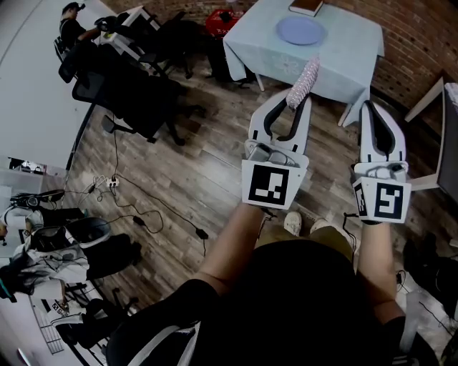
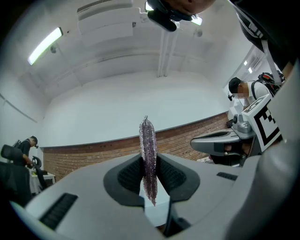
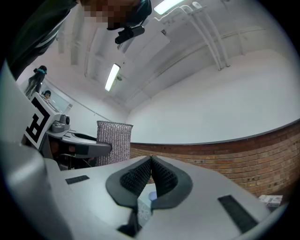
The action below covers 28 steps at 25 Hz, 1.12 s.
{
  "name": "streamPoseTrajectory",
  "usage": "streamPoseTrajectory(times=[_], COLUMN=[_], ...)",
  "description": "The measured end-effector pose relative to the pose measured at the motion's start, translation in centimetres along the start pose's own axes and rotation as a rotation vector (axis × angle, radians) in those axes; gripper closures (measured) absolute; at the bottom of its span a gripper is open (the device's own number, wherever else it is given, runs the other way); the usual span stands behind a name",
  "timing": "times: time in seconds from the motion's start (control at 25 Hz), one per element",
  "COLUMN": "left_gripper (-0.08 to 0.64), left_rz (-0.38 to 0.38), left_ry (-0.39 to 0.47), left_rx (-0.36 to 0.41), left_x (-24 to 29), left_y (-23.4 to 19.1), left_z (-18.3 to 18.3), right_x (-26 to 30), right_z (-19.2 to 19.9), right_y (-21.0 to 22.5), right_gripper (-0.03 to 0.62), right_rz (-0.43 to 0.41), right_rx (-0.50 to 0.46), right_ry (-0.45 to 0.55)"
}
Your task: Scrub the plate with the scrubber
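A blue plate (image 1: 300,30) lies on a small table with a pale cloth (image 1: 336,64) ahead of me, by the brick wall. My left gripper (image 1: 298,99) is shut on a glittery silver-pink scrubber (image 1: 303,80), which sticks up past the jaw tips. In the left gripper view the scrubber (image 2: 148,157) stands edge-on, pinched between the black pads (image 2: 174,176). In the right gripper view it (image 3: 114,142) shows flat-on at the left. My right gripper (image 1: 372,104) hangs to the right, jaws closed with nothing between them (image 3: 150,160). Both are held well short of the table.
A book (image 1: 306,7) lies at the table's far edge and a red basket (image 1: 223,20) stands to its left. Black office chairs (image 1: 129,86) fill the left. Cables and a power strip (image 1: 107,183) trail over the wooden floor. A white frame (image 1: 429,100) stands at the right.
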<state>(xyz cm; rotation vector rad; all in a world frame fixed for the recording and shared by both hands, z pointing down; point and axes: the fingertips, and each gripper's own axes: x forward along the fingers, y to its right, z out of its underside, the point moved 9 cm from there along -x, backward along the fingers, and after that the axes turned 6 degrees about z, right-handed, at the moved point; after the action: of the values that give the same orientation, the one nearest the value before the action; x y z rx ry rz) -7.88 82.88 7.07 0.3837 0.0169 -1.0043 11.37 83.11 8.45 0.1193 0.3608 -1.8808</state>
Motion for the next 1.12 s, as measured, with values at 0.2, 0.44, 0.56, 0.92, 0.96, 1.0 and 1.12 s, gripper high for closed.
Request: streamPoseTrajectory(times=[0.2, 0.44, 0.56, 0.92, 0.96, 1.0, 1.12], left_gripper=[0.482, 0.482, 0.482, 0.482, 0.482, 0.482, 0.48], left_rz=[-0.001, -0.019, -0.021, -0.031, -0.032, -0.032, -0.03], left_ry=[0.009, 0.022, 0.022, 0.028, 0.036, 0.044, 0.046], left_rx=[0.018, 0.008, 0.015, 0.013, 0.002, -0.01, -0.017], left_x=[-0.5, -1.2, -1.6, -0.6, -0.3, 0.1, 1.4], left_y=[-0.4, -1.7, -2.4, -4.1, -4.4, -4.6, -5.3], left_z=[0.2, 0.0, -0.2, 0.6, 0.8, 1.0, 1.7], right_x=[-0.2, 0.5, 0.8, 3.0, 3.3, 3.7, 5.1], right_z=[0.3, -0.3, -0.5, 0.0, 0.2, 0.3, 1.2], right_y=[-0.7, -1.5, -2.0, -2.0, -2.0, -1.9, -1.3], right_gripper=[0.557, 0.557, 0.557, 0.557, 0.557, 0.557, 0.557], right_rz=[-0.002, -0.008, -0.009, -0.013, -0.013, -0.012, -0.011], right_rx=[-0.007, -0.007, -0.005, 0.001, 0.001, 0.001, 0.004], right_ry=[0.0, 0.009, 0.011, 0.02, 0.021, 0.02, 0.017])
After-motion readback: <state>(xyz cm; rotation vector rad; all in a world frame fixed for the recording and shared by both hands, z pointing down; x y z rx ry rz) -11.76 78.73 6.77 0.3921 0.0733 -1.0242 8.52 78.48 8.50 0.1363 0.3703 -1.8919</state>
